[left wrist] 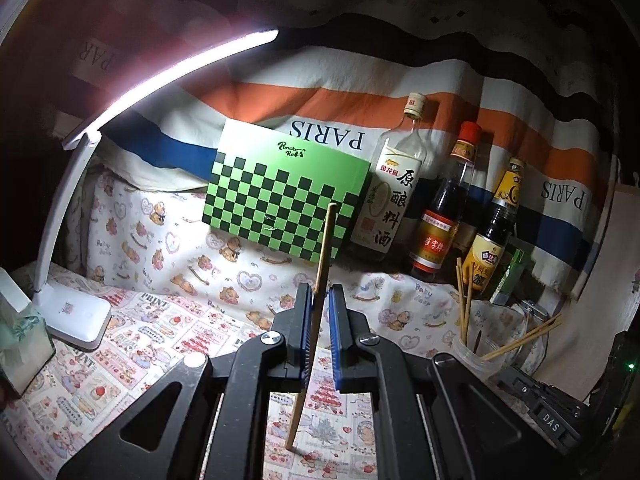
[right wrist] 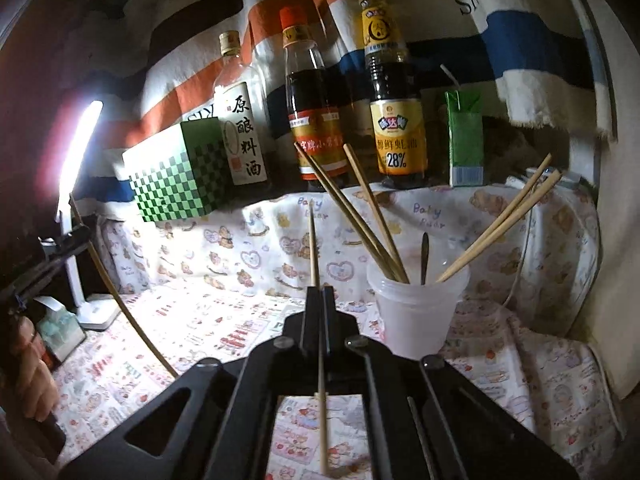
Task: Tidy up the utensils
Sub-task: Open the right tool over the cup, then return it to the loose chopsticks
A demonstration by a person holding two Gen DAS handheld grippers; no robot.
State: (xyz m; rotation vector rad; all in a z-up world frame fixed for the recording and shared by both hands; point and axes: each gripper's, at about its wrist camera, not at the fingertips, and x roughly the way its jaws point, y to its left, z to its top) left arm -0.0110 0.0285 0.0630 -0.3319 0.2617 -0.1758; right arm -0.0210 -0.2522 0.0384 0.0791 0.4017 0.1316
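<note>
My left gripper (left wrist: 320, 292) is shut on a bamboo chopstick (left wrist: 325, 240) that stands nearly upright, its lower end (left wrist: 292, 440) close above the printed cloth. My right gripper (right wrist: 319, 292) is shut on another chopstick (right wrist: 314, 248), also upright. A clear plastic cup (right wrist: 416, 308) stands just right of the right gripper and holds several chopsticks (right wrist: 360, 216) and a dark-handled utensil (right wrist: 425, 256). The cup also shows in the left wrist view (left wrist: 476, 356), at the right. The left gripper and its chopstick (right wrist: 108, 280) appear at the left of the right wrist view.
Three sauce bottles (left wrist: 444, 208) stand along the back against a striped cloth. A green checkered box (left wrist: 288, 192) leans left of them. A green carton (right wrist: 464, 140) stands at the back right. A white desk lamp (left wrist: 76, 316) and a tissue pack (left wrist: 20, 336) are at the left.
</note>
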